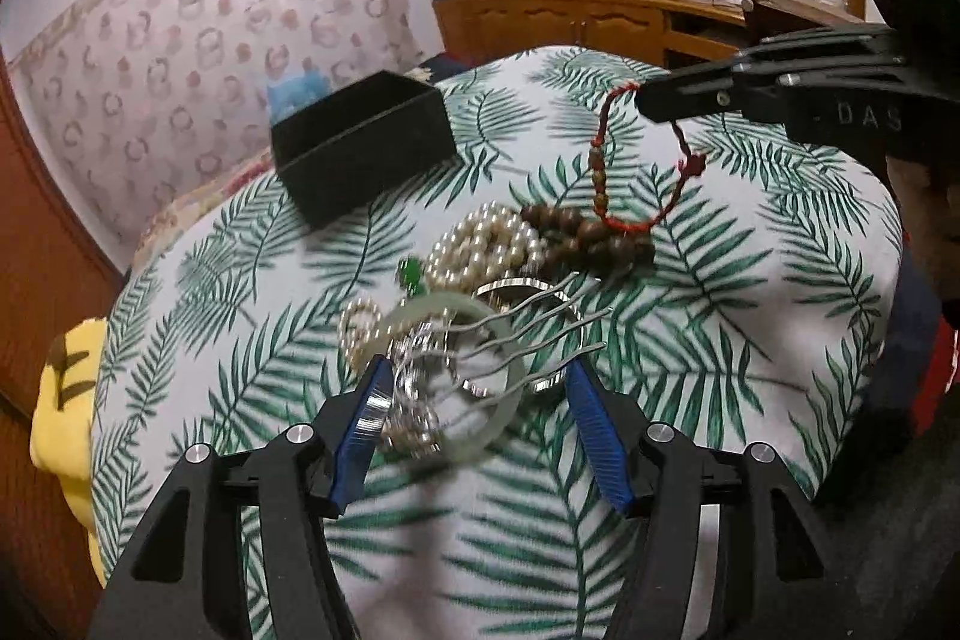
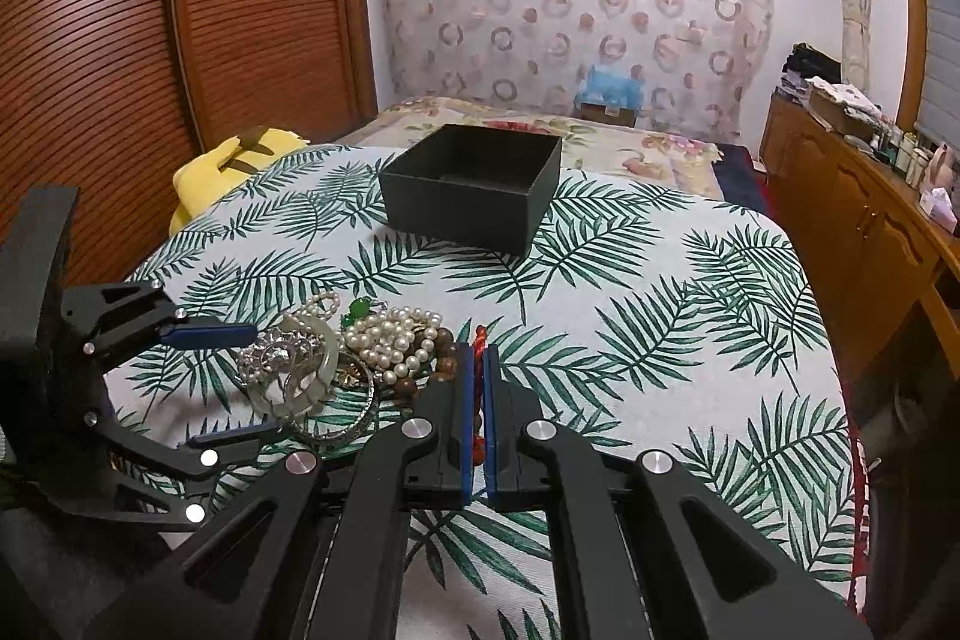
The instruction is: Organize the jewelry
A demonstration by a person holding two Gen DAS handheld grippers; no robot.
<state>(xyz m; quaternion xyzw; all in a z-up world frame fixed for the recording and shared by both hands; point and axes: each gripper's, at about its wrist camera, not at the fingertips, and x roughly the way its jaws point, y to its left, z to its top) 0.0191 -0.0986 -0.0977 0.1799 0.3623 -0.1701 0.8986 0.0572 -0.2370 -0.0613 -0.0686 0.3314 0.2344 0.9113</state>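
A jewelry pile lies on the leaf-print cloth: a pale jade bangle, a silver hair comb, pearl strands, brown wooden beads. My right gripper is shut on a red cord bracelet and holds it hanging above the pile; in the left wrist view the gripper comes in from the right. My left gripper is open, its jaws on either side of the bangle and silver brooch. An open black box stands at the far side.
A yellow plush lies at the table's far left edge. A bed is beyond the box, a wooden cabinet with clutter on the right, and a slatted wooden wardrobe on the left.
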